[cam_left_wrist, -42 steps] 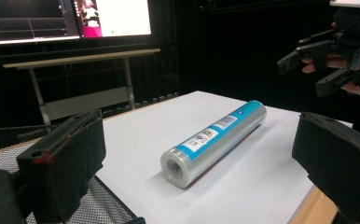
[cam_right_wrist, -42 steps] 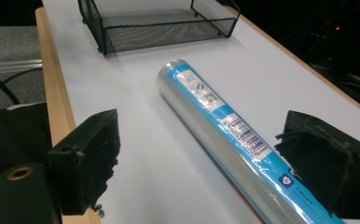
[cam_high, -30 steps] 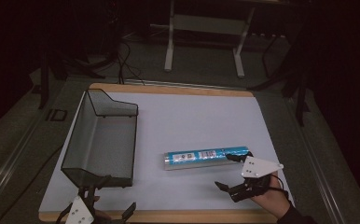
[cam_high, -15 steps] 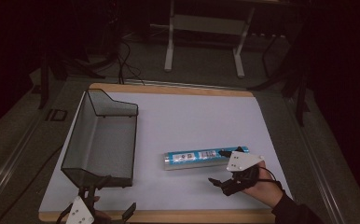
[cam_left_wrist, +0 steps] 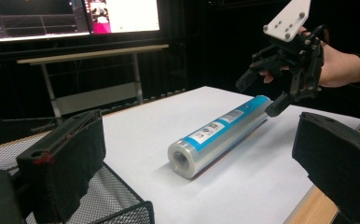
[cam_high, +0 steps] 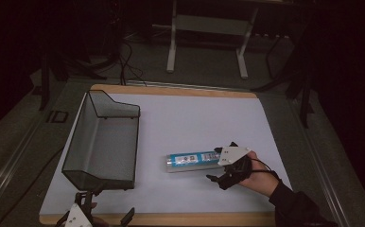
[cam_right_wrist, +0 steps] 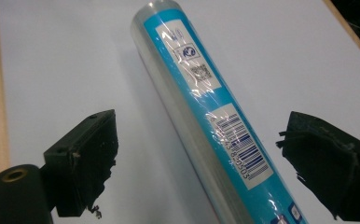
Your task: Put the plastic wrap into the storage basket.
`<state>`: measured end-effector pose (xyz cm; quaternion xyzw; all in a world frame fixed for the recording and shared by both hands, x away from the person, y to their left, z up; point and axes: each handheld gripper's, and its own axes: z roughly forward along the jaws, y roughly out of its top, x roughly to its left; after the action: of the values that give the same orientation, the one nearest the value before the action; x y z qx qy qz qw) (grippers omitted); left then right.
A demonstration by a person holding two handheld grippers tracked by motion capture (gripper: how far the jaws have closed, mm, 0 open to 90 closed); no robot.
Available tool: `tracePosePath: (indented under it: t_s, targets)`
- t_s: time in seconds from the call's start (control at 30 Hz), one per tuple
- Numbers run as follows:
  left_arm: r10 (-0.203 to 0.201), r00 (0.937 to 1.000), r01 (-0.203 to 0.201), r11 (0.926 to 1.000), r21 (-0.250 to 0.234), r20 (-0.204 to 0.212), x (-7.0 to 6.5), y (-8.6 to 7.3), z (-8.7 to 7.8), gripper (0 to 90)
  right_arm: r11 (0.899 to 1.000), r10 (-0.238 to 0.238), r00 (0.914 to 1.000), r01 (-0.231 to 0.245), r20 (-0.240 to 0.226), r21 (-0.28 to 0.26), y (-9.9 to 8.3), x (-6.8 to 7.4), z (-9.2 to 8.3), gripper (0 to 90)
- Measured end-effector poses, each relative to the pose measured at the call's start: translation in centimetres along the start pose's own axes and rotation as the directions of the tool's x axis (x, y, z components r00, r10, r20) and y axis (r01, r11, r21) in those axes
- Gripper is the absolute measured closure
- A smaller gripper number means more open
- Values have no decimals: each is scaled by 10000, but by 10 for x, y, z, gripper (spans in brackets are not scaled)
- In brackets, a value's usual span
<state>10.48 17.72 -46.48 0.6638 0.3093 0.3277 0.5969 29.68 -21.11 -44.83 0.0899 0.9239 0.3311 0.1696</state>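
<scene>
High view far above looking forward-down on bench (cam_high: 195, 118), gripper views close along fingers (cam_right_wrist: 82, 158), sharing roll (cam_left_wrist: 220, 135).

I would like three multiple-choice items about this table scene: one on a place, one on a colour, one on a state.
1. Where is the mesh basket?
A. left side of the table
B. right side
C. on the floor

2. What colour is the label on the roll?
A. red
B. blue
C. yellow

3. How do the jaws of the right gripper stand?
A. shut on the roll
B. open, either side of the roll
C. shut on nothing

Answers: 1 A, the high view shows it at the left edge. 2 B, blue with a barcode. 3 B, the right gripper view shows gaps on both sides.
</scene>
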Motion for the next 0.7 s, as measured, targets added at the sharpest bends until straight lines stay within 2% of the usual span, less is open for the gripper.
tracePosePath:
  t_s: [0.17,0.33,0.53,0.7]
  targets:
    - [-31,9999,32,10000,71,-145,-1,-1,-2,35,9998,-106,9997,110,-222,193,0,-7,8,125]
    - [-3,9996,6,9999,105,-270,-2,-1,-4,35,9954,-451,9972,500,-601,822,4,-12,17,125]
    - [36,9995,-30,9999,162,-324,-1,-2,-4,35,9782,-912,9903,1089,-1051,1770,12,-17,31,128]
    - [27,9992,-20,9999,162,-387,-1,-2,-4,35,9636,-1299,9859,1506,-1053,2211,19,-21,39,129]
